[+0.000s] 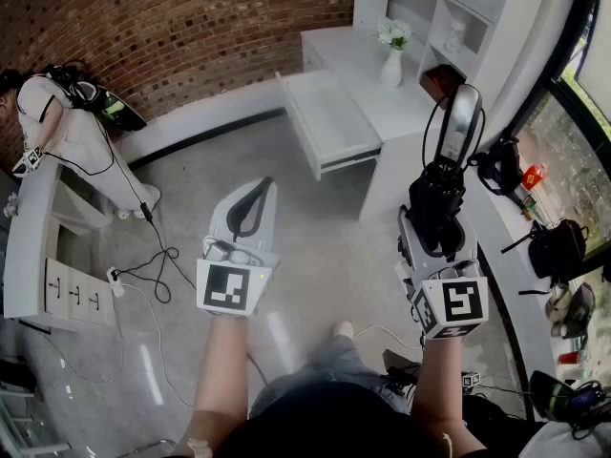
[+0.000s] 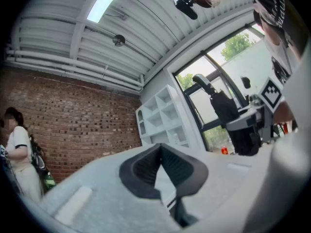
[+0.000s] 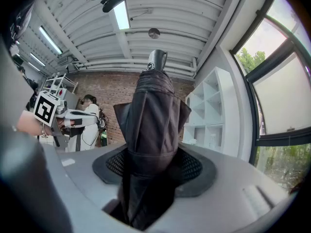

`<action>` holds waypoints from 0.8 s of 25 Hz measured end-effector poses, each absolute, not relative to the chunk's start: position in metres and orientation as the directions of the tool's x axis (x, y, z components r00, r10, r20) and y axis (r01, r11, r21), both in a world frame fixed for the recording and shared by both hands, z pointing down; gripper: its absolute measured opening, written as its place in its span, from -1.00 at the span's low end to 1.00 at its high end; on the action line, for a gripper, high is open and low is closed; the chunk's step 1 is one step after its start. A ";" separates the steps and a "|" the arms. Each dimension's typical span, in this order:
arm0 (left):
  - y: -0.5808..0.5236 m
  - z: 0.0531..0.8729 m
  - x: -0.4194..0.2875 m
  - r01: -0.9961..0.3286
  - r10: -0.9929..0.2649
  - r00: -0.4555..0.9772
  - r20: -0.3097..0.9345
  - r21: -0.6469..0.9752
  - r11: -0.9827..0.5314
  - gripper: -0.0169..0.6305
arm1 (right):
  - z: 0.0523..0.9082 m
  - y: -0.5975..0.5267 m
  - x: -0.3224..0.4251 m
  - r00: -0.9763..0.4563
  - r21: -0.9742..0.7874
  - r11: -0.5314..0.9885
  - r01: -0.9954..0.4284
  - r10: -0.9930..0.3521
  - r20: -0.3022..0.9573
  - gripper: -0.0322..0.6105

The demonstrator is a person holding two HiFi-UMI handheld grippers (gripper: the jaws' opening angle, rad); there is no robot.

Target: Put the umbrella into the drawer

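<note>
A folded black umbrella [image 1: 437, 197] with a grey handle end [image 1: 463, 120] stands up out of my right gripper [image 1: 435, 219], whose jaws are shut on its cloth body. In the right gripper view the umbrella [image 3: 153, 111] fills the middle, pinched between the pads of the right gripper [image 3: 153, 165]. The white drawer [image 1: 329, 120] is pulled open from the low cabinet ahead, up and to the left of the umbrella. My left gripper [image 1: 256, 197] hovers over the floor, left of the right one, its dark pads meeting at the tips with nothing between them; the left gripper [image 2: 160, 152] points toward the shelving.
A vase of white flowers [image 1: 393, 51] stands on the cabinet top [image 1: 368, 74] beside white shelving [image 1: 449, 17]. A person in white [image 1: 57, 127] stands at the far left by a white desk [image 1: 29, 256]. Cables [image 1: 153, 256] trail over the grey floor. Bags [image 1: 554, 246] lie along the window sill.
</note>
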State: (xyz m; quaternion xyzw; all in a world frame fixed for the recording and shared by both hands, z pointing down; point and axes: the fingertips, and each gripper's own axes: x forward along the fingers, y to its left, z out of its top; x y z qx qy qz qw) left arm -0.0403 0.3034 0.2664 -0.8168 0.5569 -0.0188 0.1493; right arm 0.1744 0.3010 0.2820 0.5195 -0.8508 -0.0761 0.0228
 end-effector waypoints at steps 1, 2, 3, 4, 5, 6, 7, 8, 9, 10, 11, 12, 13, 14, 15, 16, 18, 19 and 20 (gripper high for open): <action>0.303 0.266 -0.040 -0.904 -0.915 0.380 -0.135 -0.263 -0.337 -0.96 | 0.282 0.301 0.175 -0.458 0.155 0.447 -0.881 -0.888 -0.040 -0.12; 0.303 0.266 -0.041 -0.904 -0.915 0.381 -0.137 -0.263 -0.337 -0.97 | 0.283 0.302 0.175 -0.457 0.156 0.447 -0.881 -0.888 -0.040 -0.12; 0.303 0.266 -0.042 -0.904 -0.914 0.381 -0.143 -0.263 -0.336 -0.97 | 0.283 0.302 0.175 -0.457 0.157 0.446 -0.881 -0.889 -0.039 -0.12; 0.301 0.266 -0.042 -0.905 -0.912 0.380 -0.154 -0.266 -0.332 -0.97 | 0.284 0.301 0.175 -0.456 0.156 0.445 -0.882 -0.889 -0.037 -0.12; 0.299 0.266 -0.043 -0.906 -0.911 0.378 -0.164 -0.270 -0.327 -0.97 | 0.284 0.300 0.175 -0.455 0.156 0.445 -0.882 -0.890 -0.035 -0.12; 0.296 0.267 -0.044 -0.906 -0.912 0.375 -0.167 -0.274 -0.323 -0.97 | 0.285 0.298 0.176 -0.456 0.158 0.445 -0.881 -0.890 -0.034 -0.12; 0.292 0.268 -0.044 -0.906 -0.913 0.373 -0.165 -0.276 -0.320 -0.97 | 0.285 0.295 0.177 -0.457 0.161 0.446 -0.880 -0.889 -0.034 -0.12; 0.288 0.268 -0.042 -0.906 -0.914 0.371 -0.163 -0.278 -0.318 -0.97 | 0.285 0.290 0.179 -0.458 0.164 0.447 -0.879 -0.888 -0.036 -0.12; 0.282 0.267 -0.039 -0.906 -0.914 0.371 -0.163 -0.279 -0.318 -0.97 | 0.285 0.284 0.182 -0.460 0.165 0.448 -0.878 -0.887 -0.037 -0.12; 0.276 0.266 -0.036 -0.906 -0.914 0.370 -0.164 -0.280 -0.317 -0.97 | 0.284 0.277 0.185 -0.462 0.164 0.451 -0.877 -0.886 -0.037 -0.12; 0.269 0.265 -0.032 -0.907 -0.915 0.368 -0.165 -0.280 -0.314 -0.97 | 0.285 0.269 0.189 -0.466 0.163 0.455 -0.876 -0.884 -0.036 -0.12; 0.262 0.264 -0.029 -0.908 -0.917 0.363 -0.167 -0.282 -0.309 -0.97 | 0.285 0.261 0.192 -0.470 0.162 0.460 -0.873 -0.882 -0.035 -0.12; 0.255 0.263 -0.026 -0.910 -0.918 0.358 -0.170 -0.284 -0.302 -0.97 | 0.285 0.252 0.195 -0.476 0.160 0.465 -0.871 -0.879 -0.035 -0.12; 0.247 0.261 -0.024 -0.912 -0.919 0.353 -0.177 -0.284 -0.295 -0.97 | 0.285 0.244 0.198 -0.481 0.161 0.470 -0.868 -0.876 -0.035 -0.12; 0.240 0.259 -0.022 -0.915 -0.919 0.348 -0.187 -0.282 -0.289 -0.97 | 0.284 0.235 0.200 -0.485 0.161 0.475 -0.865 -0.874 -0.034 -0.12; 0.232 0.257 -0.019 -0.917 -0.918 0.344 -0.199 -0.280 -0.283 -0.97 | 0.284 0.227 0.203 -0.488 0.161 0.478 -0.864 -0.872 -0.031 -0.12; 0.218 0.254 -0.012 -0.920 -0.918 0.336 -0.211 -0.282 -0.272 -0.97 | 0.283 0.210 0.209 -0.494 0.165 0.484 -0.860 -0.869 -0.023 -0.12; 0.211 0.252 -0.008 -0.921 -0.919 0.331 -0.215 -0.284 -0.265 -0.97 | 0.283 0.202 0.214 -0.498 0.166 0.489 -0.857 -0.867 -0.018 -0.12; 0.206 0.250 -0.003 -0.923 -0.920 0.326 -0.217 -0.286 -0.259 -0.97 | 0.284 0.196 0.218 -0.503 0.167 0.495 -0.853 -0.864 -0.014 -0.12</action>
